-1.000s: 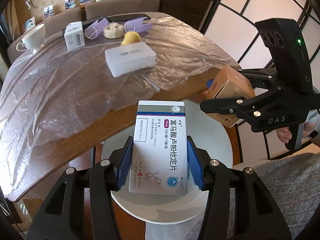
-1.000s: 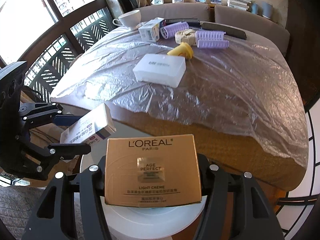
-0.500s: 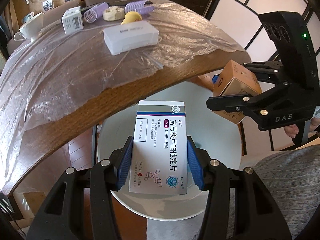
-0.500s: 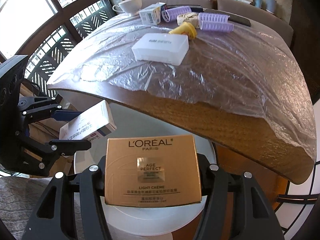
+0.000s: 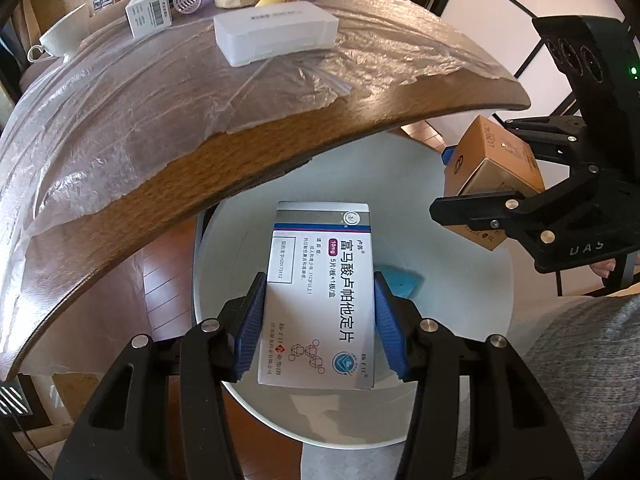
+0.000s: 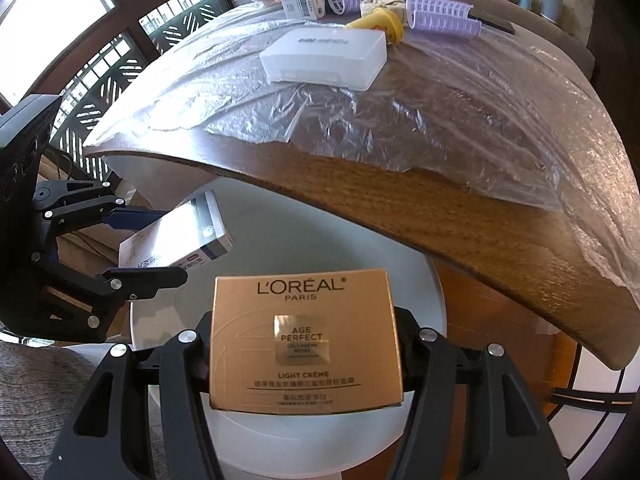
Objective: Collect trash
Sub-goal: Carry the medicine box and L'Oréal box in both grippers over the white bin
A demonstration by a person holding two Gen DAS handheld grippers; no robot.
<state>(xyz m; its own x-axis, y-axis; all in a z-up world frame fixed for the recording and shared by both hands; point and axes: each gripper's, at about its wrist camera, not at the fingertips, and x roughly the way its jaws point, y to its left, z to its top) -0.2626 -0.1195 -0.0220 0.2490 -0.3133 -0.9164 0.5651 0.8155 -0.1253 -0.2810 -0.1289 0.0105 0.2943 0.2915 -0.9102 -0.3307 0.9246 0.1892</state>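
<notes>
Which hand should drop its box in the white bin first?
Probably left: its medicine box hangs over the middle of the white bin; the right's gold box sits nearer the rim.

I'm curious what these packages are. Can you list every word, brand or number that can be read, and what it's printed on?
"L'ORÉAL PARIS", "AGE PERFECT", "LIGHT CRÈME": gold carton in the right gripper.
"10mg", "富马酸卢帕他定片", "5片/板×1板/盒": white medicine box in the left gripper.
"DAS": body of the right gripper, left wrist view.
Too small or blurred: smaller print on both cartons, lid of the flat white case, barcode box.
</notes>
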